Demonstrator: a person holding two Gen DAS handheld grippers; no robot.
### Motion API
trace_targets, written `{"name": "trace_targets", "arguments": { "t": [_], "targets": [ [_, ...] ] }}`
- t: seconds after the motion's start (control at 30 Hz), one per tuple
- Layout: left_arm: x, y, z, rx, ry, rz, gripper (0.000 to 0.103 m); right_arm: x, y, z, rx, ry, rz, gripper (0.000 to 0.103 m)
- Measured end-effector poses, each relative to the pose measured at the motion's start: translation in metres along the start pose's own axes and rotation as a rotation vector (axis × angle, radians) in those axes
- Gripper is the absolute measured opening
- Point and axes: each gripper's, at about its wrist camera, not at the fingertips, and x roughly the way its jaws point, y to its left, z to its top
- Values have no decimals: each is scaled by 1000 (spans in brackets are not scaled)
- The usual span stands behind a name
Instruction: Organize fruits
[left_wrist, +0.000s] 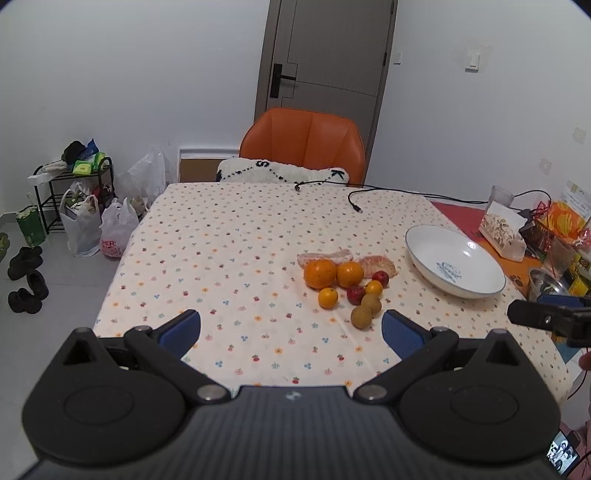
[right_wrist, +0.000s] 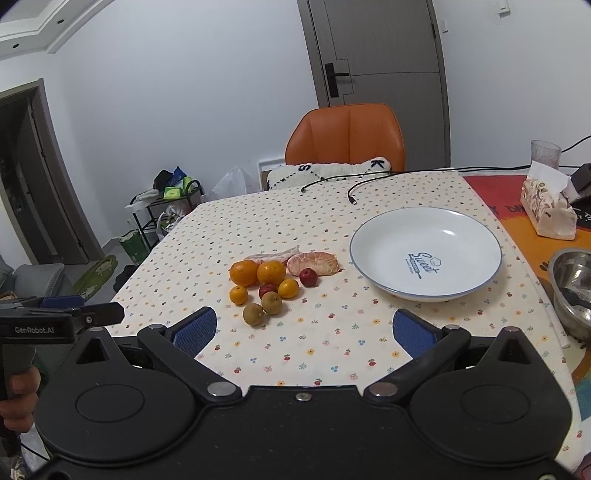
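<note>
Two grippers, left (left_wrist: 291, 334) and right (right_wrist: 302, 330), spread, empty | fruits (right_wrist: 273, 278) clustered at 11 o'clock of right gripper | plate (right_wrist: 476, 236) bare, 1 o'clock | step: pre-grasp; next: close on nearest brown fruit (right_wrist: 253, 314).

"Sweet" in blue script on the white plate (right_wrist: 424, 254) near the table's right edge, "GenRobot.AI" on the left gripper (right_wrist: 37, 329), letters "S" and "K" on the chair cushion (right_wrist: 328, 170)

The right gripper (right_wrist: 303, 332) hangs spread wide over the table (right_wrist: 332, 339). Ahead, 2 oranges (right_wrist: 257, 272) lie beside an empty plate (right_wrist: 425, 253).
</note>
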Motion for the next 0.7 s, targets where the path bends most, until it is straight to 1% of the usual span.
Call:
{"name": "trace_targets", "arguments": {
  "t": [0.27,0.7],
  "targets": [
    [-9,-4,-1,17,-7,-19,103,-9,4,6,-7,-21,-10,103],
    [-11,-4,0,28,-3,-13,103,-8,7,3,-16,-6,-28,103]
  ]
}}
